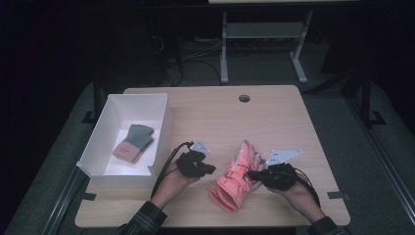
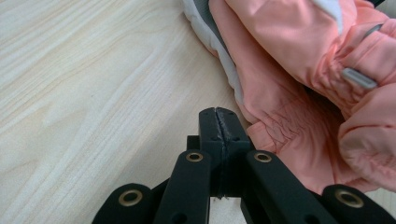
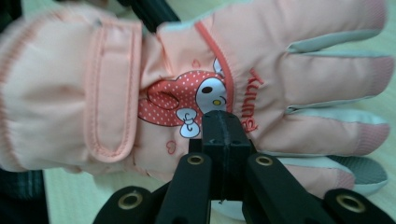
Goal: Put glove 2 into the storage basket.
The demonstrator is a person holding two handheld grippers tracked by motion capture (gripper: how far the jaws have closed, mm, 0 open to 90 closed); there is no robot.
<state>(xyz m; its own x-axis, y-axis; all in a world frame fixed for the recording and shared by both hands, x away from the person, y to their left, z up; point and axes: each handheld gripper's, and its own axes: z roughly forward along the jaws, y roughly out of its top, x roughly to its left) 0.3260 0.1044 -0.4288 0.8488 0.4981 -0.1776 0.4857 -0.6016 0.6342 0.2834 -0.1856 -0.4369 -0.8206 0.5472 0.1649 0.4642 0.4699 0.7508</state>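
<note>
A pink ski glove (image 1: pixel 237 177) lies on the near middle of the wooden table (image 1: pixel 284 117); the left gripper (image 1: pixel 211 169), jaws closed and empty, sits just left of it; the right gripper (image 1: pixel 250 173), also closed with nothing between its jaws, points at the glove's right side; a white box (image 1: pixel 164 128) holds a knit glove (image 1: pixel 134 142) far left.

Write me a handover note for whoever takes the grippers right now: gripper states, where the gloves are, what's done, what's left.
Left gripper: shut, empty, tips beside the pink glove cuff.
Right gripper: shut, tips against the pink glove's edge; can't tell whether it pinches fabric.
Pink glove: on the table, between the grippers.
Grey glove: already in the white box at left.
Left, probably: grasp the pink glove and move it into the box.
</note>
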